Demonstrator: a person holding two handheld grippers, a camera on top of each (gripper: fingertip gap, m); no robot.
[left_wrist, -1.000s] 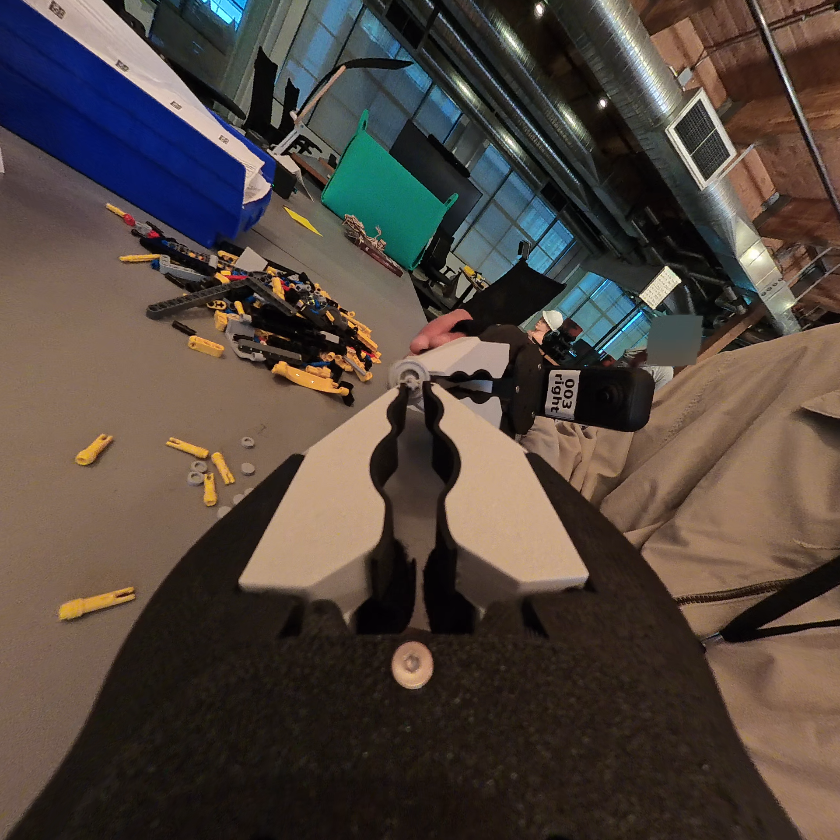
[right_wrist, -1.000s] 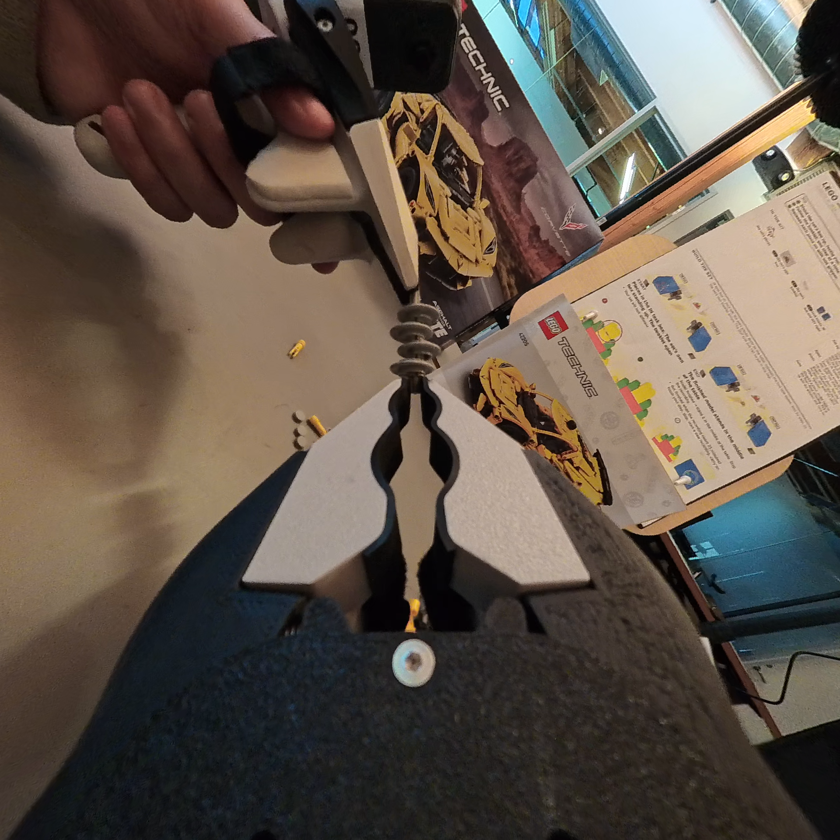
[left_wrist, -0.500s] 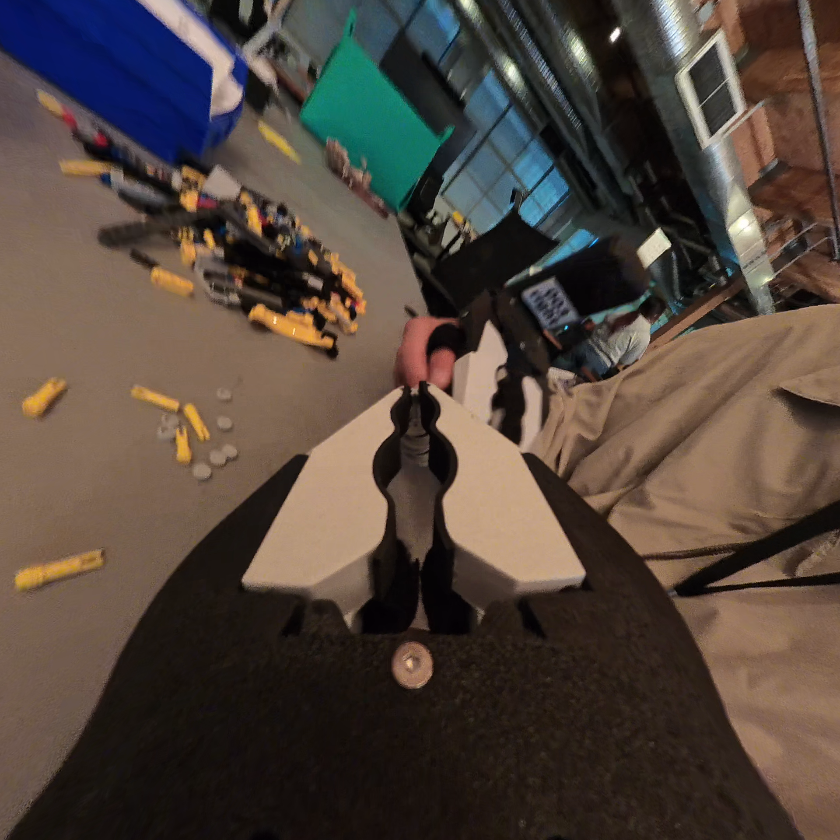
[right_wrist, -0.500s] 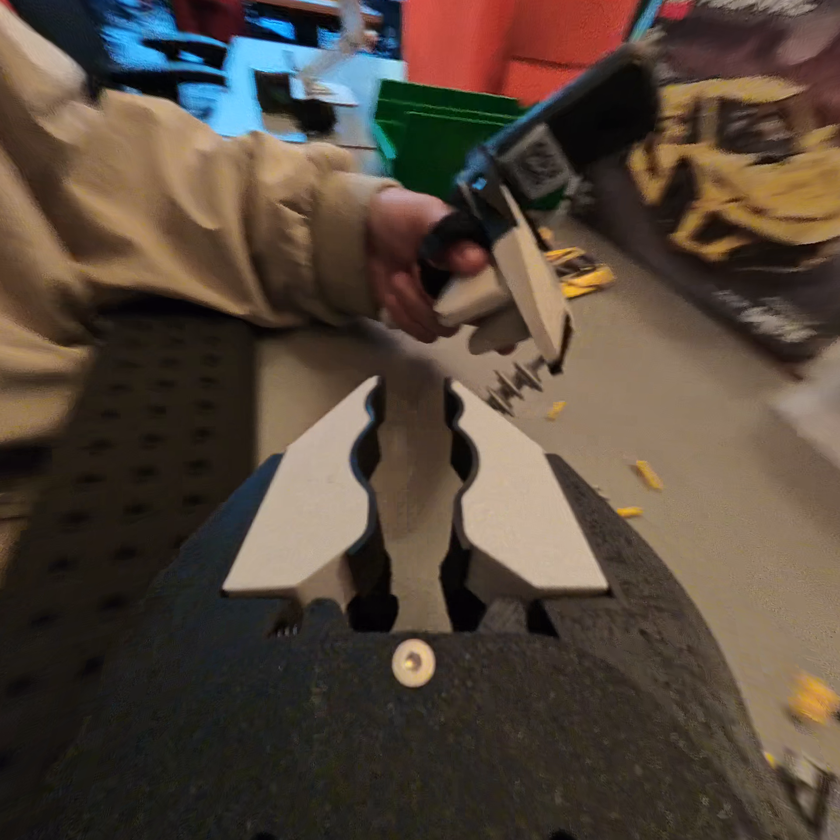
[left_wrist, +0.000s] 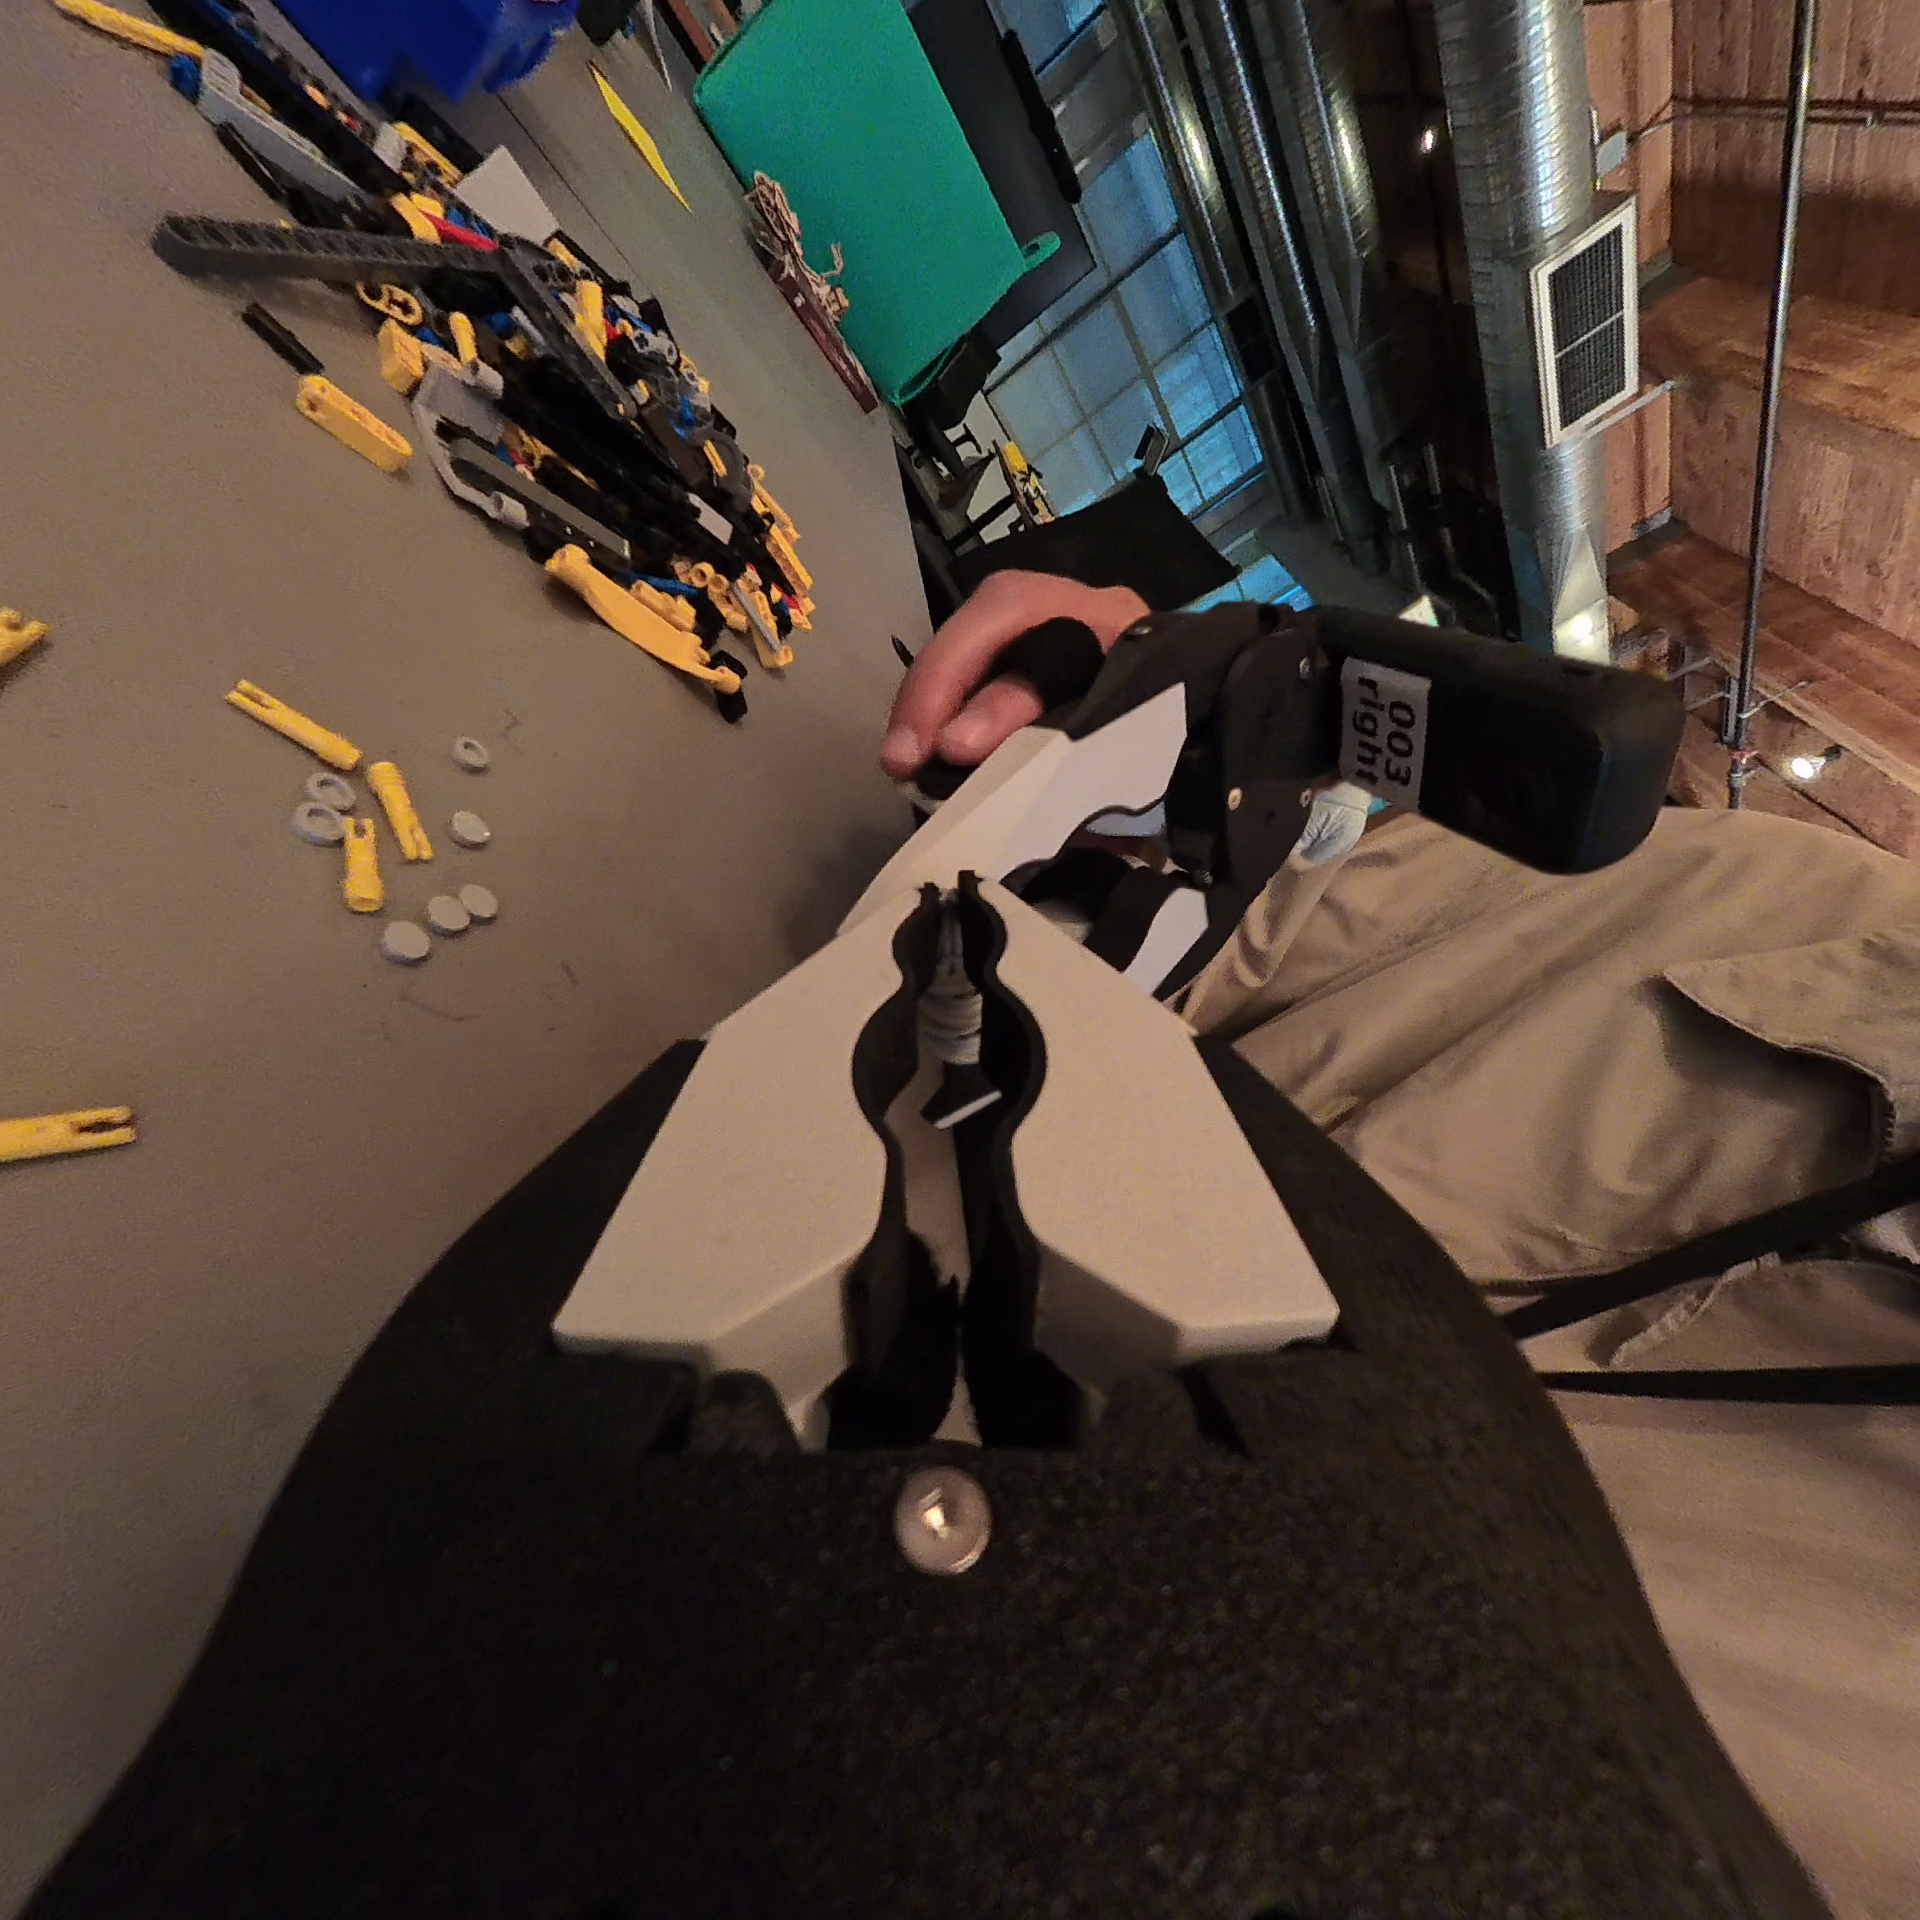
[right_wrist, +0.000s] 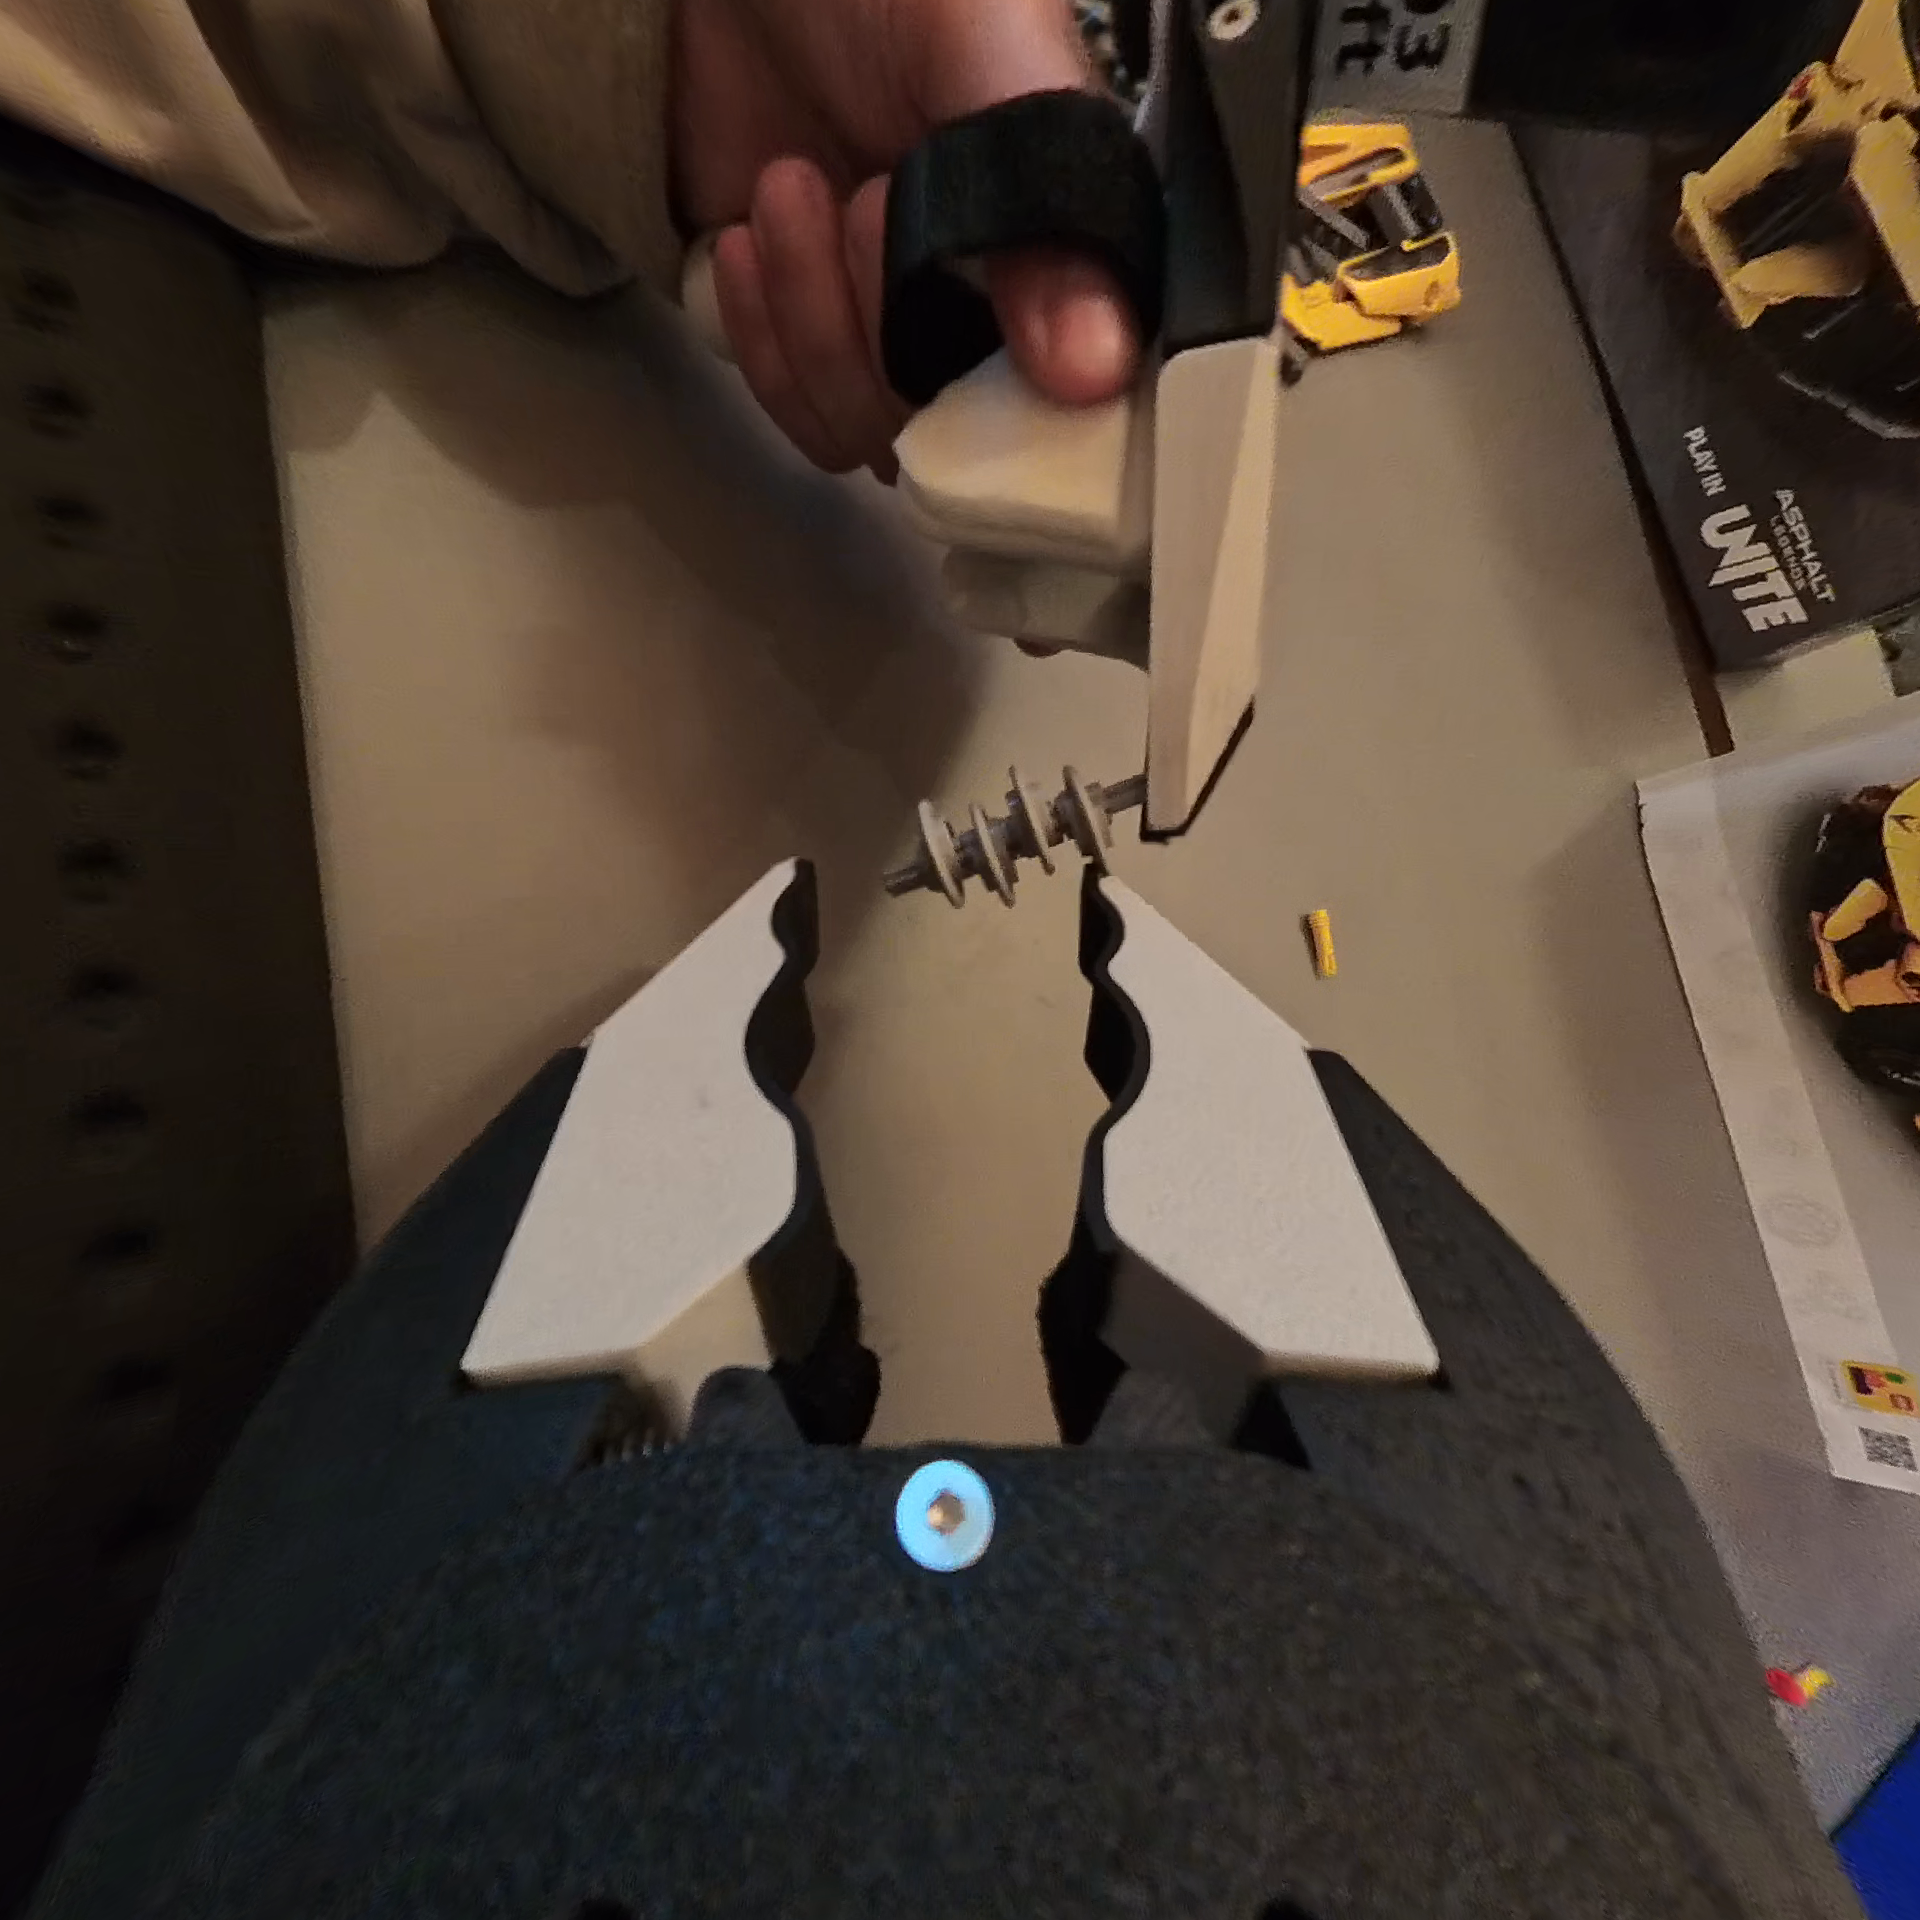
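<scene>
My left gripper is shut on one end of a grey axle that carries several grey discs. The right wrist view shows it from the side: the left gripper comes in from above and holds the axle out level above the table. My right gripper is open, and nothing lies between its pads. The axle's free end sits just ahead of its fingertips. A hand holds the right gripper's body close behind my left fingers.
A pile of yellow, black and blue building pieces lies on the table, with loose yellow pins and grey discs nearer. A yellow pin, a dark box and a booklet lie to the right. A tan sleeve is close by. Spacing between my two grippers at the tips: around 4 centimetres. From the right gripper's tips to the yellow pin is close to 12 centimetres.
A second ago both grippers were shut on the axle. My right gripper has let go, opened wide and drawn back. My left gripper stays shut on the axle.
</scene>
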